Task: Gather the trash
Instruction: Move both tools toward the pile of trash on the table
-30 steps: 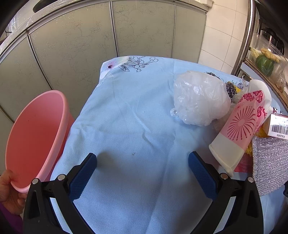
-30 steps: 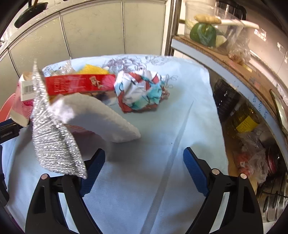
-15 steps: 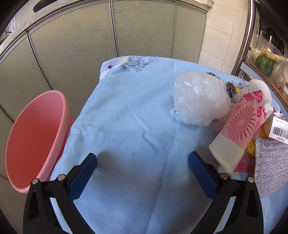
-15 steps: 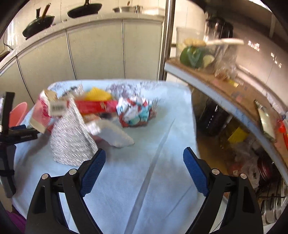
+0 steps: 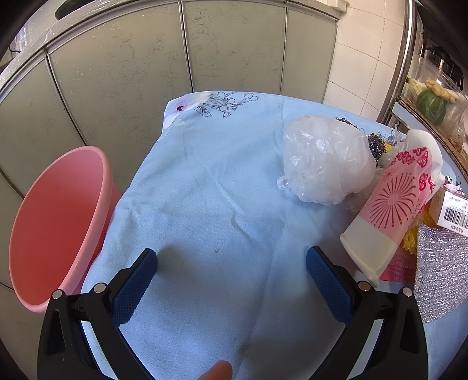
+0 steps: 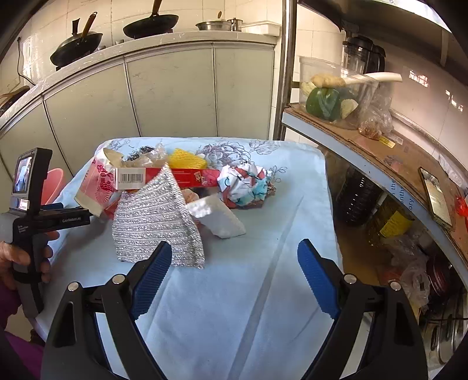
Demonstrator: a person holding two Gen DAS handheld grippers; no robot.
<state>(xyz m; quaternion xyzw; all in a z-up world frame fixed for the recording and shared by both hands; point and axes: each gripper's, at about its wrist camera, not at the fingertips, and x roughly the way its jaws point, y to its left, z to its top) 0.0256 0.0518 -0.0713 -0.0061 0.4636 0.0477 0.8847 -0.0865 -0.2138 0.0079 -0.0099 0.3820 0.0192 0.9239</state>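
Observation:
A pile of trash lies on a table with a light blue cloth [image 5: 222, 204]. It holds a crumpled clear plastic bag [image 5: 324, 163], a pink and white paper cup [image 5: 389, 213], a silver glittery sheet [image 6: 158, 225], a red box with a barcode [image 6: 175, 176], a crumpled printed wrapper [image 6: 245, 187], a white foam piece [image 6: 216, 216] and yellow netting [image 6: 187, 159]. A pink bucket [image 5: 55, 222] stands at the table's left edge. My left gripper [image 5: 231, 280] is open and empty above the bare cloth. My right gripper [image 6: 231, 277] is open and empty, in front of the silver sheet.
Grey cabinet doors [image 5: 175, 58] stand behind the table. A shelf [image 6: 380, 146] on the right carries a container of vegetables [image 6: 330, 99] and a phone [image 6: 435, 195]. Bottles and bags sit under it. Pans rest on the counter behind [image 6: 149, 23].
My right gripper has pulled back and risen, so the trash pile looks farther off. The hand by the bucket rim is gone. My left gripper has barely moved.

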